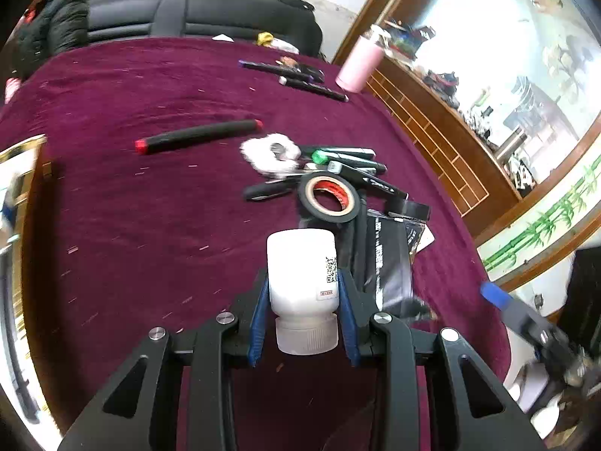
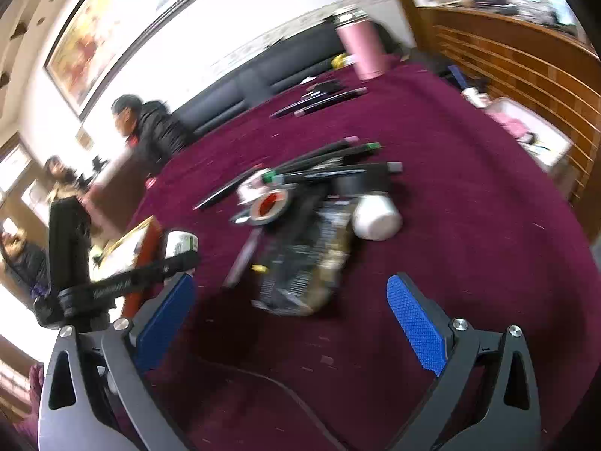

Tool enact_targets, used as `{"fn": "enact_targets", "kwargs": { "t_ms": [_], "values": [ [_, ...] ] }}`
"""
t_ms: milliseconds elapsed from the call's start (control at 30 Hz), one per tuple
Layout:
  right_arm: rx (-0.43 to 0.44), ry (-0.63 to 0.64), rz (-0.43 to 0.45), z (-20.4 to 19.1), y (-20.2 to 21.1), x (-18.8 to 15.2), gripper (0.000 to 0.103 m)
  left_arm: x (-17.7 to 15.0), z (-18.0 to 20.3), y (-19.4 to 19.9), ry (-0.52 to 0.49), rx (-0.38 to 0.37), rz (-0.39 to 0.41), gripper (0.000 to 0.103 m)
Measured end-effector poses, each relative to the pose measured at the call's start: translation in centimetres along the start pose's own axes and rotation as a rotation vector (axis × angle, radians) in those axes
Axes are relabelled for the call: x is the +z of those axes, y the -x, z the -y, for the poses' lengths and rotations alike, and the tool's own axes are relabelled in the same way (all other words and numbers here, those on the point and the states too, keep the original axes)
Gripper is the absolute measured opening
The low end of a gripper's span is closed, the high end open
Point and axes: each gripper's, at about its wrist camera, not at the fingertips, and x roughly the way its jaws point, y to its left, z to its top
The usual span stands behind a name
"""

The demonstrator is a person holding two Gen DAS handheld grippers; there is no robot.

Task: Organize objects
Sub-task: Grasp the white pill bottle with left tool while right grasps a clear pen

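Note:
My left gripper [image 1: 302, 282] is shut on a white plastic bottle [image 1: 302, 270], its blue pads pressing both sides and the ribbed cap pointing toward the camera. The same bottle [image 2: 182, 242] shows at the left of the right wrist view. Just beyond it lies a pile: a black tape roll [image 1: 330, 195], several markers [image 1: 349, 159], a black packet [image 1: 390, 259] and a white fluffy item [image 1: 270, 154]. My right gripper [image 2: 291, 282] hangs open over the cloth, nothing between its fingers, short of the packet [image 2: 304, 263]. A second white container [image 2: 375, 218] lies on its side by the pile.
A maroon cloth covers the table [image 1: 131, 206]. A black foam tube with red ends [image 1: 199, 136] lies left of the pile. Pens [image 1: 296, 75] and a pink flask [image 1: 358, 65] sit at the far side. A dark sofa [image 1: 188, 11] stands behind, a wooden cabinet [image 1: 432, 131] on the right. People [image 2: 150, 131] stand left.

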Motion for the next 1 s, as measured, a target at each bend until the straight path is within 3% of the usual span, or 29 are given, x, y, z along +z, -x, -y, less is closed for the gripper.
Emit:
{"fn": "enact_targets", "kwargs": {
  "t_ms": [100,200,300,533,667,700,767,800,1000],
  "values": [
    [0.035,0.034,-0.064,-2.8,-3.1,1.4,0.103,-0.9,-1.6,2.4,0.030,0.002,0.023,0.029],
    [0.012,0.069,-0.134,-5.5,-7.1,2.5,0.102,-1.9,-3.7,4.3,0.066,0.014,0.042,0.029],
    [-0.031,0.096,-0.218,-7.4,-11.2,3.2,0.088,-2.6,-5.8,6.0,0.099,0.026,0.060,0.029],
    [-0.281,0.133,-0.356,-8.4,-16.9,2.1,0.062,-4.1,-10.1,9.1,0.143,0.018,0.105,0.029],
    [-0.394,0.185,-0.343,-9.1,-17.5,1.5,0.056,-4.9,-11.9,9.9,0.163,0.011,0.119,0.029],
    [-0.418,0.202,-0.338,-9.3,-17.5,1.3,0.050,-5.1,-12.3,10.1,0.170,0.004,0.122,0.029],
    [-0.420,0.219,-0.317,-9.5,-17.2,0.9,0.036,-5.4,-13.1,10.3,0.180,0.004,0.130,0.029],
    [-0.417,0.218,-0.312,-9.4,-17.0,0.8,0.016,-5.5,-13.4,10.4,0.186,0.005,0.134,0.029],
    [-0.294,0.136,-0.304,-8.3,-15.8,1.5,0.009,-6.5,-15.3,11.4,0.230,0.017,0.158,0.029]
  ]
}}
